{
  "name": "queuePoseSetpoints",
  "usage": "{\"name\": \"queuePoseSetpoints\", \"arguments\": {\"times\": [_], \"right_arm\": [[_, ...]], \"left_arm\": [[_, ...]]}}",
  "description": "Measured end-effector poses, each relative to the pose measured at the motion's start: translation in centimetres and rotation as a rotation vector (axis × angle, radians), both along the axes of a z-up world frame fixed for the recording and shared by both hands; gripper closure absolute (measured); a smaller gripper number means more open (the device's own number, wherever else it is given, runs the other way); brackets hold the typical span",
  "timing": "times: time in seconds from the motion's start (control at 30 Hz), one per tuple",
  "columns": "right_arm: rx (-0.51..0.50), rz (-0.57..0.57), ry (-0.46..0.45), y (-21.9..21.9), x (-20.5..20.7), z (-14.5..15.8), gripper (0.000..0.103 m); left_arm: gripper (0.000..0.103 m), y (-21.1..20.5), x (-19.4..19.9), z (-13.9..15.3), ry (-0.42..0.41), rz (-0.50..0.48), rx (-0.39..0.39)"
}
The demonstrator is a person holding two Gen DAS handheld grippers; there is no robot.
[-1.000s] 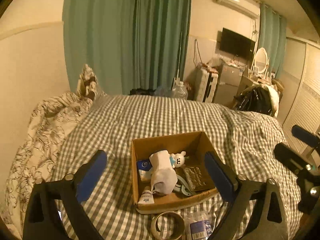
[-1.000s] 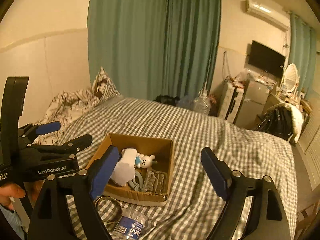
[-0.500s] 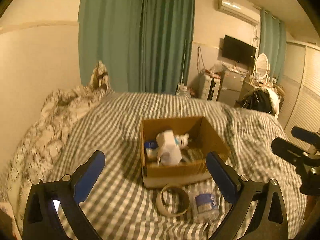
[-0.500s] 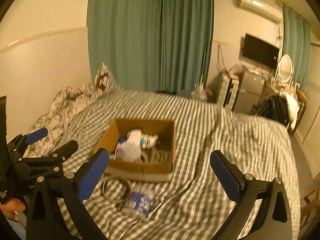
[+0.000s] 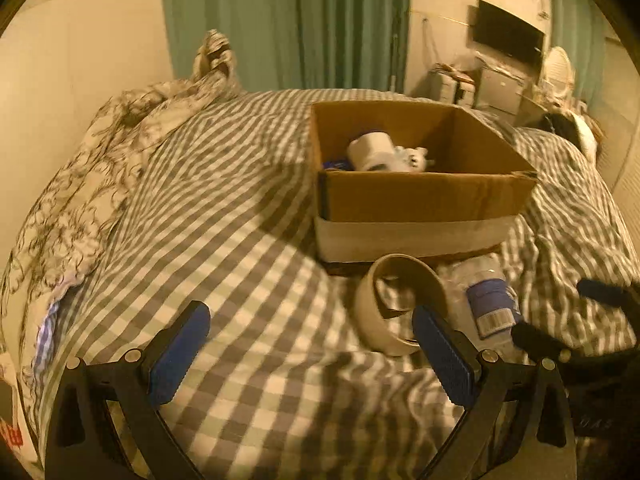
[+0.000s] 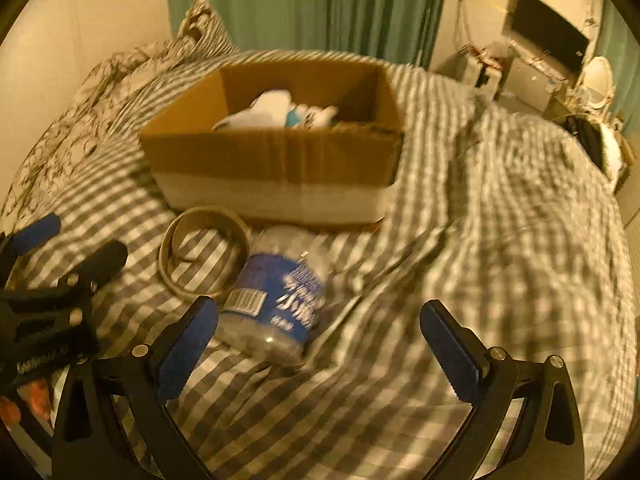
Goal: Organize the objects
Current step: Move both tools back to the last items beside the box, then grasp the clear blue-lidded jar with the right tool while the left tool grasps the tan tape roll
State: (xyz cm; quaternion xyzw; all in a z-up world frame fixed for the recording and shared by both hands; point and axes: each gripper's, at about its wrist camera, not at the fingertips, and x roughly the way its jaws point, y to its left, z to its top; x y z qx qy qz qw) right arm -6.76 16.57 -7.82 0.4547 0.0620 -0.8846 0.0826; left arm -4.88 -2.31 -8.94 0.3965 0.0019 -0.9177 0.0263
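Right wrist view: right claw (image 6: 318, 346) gapes wide, low over the bottle (image 6: 276, 294); left claw (image 5: 308, 354) equally wide.

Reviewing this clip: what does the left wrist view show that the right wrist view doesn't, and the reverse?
Only the left wrist view shows the open left gripper head-on, with the tape ring right by one fingertip.

Only the right wrist view shows the open right gripper head-on, the plastic bottle lying just ahead of it, its blue label facing the camera.

Both show the cardboard box holding white items, the tape ring and bottle in front of it, the checked bedspread and green curtains.
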Motion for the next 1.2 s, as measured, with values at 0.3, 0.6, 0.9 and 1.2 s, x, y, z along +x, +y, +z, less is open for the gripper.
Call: {"name": "queuePoseSetpoints", "arguments": {"times": [0.3,0.6,0.9,1.2], "right_arm": [[-0.019,0.076,-0.095,-2.5,-1.5,-4.5,0.035],[0.006,0.03,0.055,0.8,0.7,0.2,0.038],[-0.002,-0.019,0.085,3.4,0.5,1.5,0.039],[-0.01,-0.01,0.091,3.7,0.4,1.5,0.039]], "left_arm": [[0.0,-1.1,-0.1,-0.3,-0.012,0.03,0.018],[0.0,1.5,0.1,-1.3,-0.05,-0.025,-0.051],[0.0,6.0,-1.8,-3.2,-0.121,-0.134,-0.049],[0.005,8.2,-4.9,-6.5,-0.19,-0.162,-0.091]]}}
